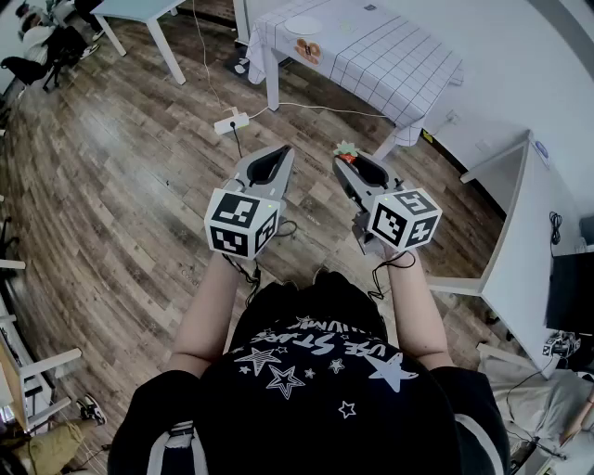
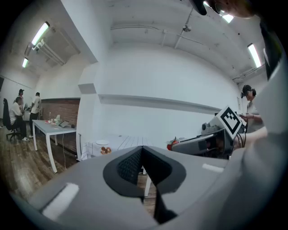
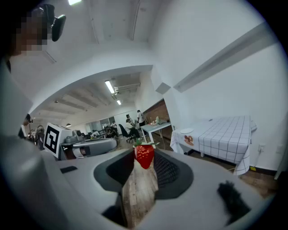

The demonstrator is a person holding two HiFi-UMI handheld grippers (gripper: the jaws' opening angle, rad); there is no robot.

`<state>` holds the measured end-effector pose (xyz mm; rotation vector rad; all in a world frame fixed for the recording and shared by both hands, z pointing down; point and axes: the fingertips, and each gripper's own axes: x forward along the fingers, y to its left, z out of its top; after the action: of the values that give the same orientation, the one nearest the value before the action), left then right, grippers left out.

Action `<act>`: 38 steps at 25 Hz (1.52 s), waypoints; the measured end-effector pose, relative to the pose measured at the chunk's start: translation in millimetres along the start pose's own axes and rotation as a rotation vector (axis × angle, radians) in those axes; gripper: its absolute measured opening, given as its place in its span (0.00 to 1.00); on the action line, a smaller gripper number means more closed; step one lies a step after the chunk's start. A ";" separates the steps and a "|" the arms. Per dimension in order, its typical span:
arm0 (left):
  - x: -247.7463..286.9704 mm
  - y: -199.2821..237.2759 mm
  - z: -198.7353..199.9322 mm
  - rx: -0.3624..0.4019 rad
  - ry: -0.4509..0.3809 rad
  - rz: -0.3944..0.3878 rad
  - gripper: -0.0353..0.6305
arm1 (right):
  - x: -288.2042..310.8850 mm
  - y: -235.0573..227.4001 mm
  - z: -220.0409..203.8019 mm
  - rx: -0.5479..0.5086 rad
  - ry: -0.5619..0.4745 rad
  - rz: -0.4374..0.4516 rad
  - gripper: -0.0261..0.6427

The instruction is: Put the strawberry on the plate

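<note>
- The strawberry (image 3: 144, 156) is pinched at the tips of your right gripper (image 1: 347, 163), above the wooden floor (image 1: 121, 186).
- Your left gripper (image 2: 142, 150), just left of it, is clenched on nothing.
- The plate (image 1: 303, 25) lies far off on the checked table (image 1: 390, 65), beyond a power strip (image 1: 231, 121).

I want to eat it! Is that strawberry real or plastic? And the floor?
The strawberry: glossy, evenly red skin, green leaves, so maybe plastic; I can't tell for sure. The floor: wood planks or wood-look laminate; brown grain and board seams show.
</note>
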<state>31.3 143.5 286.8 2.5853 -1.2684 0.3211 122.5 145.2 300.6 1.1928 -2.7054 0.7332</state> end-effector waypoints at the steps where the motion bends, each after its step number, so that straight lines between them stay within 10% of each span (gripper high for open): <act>1: -0.1 0.2 -0.9 0.001 0.001 0.002 0.07 | 0.5 0.5 -0.8 -0.003 0.002 0.001 0.26; 38: -1.5 23.5 -4.0 -0.033 -0.024 0.009 0.07 | 19.8 -8.8 3.2 0.025 -0.034 0.020 0.26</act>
<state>11.4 131.9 292.9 2.5640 -1.2830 0.2697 115.4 125.3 306.6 1.1960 -2.7475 0.7581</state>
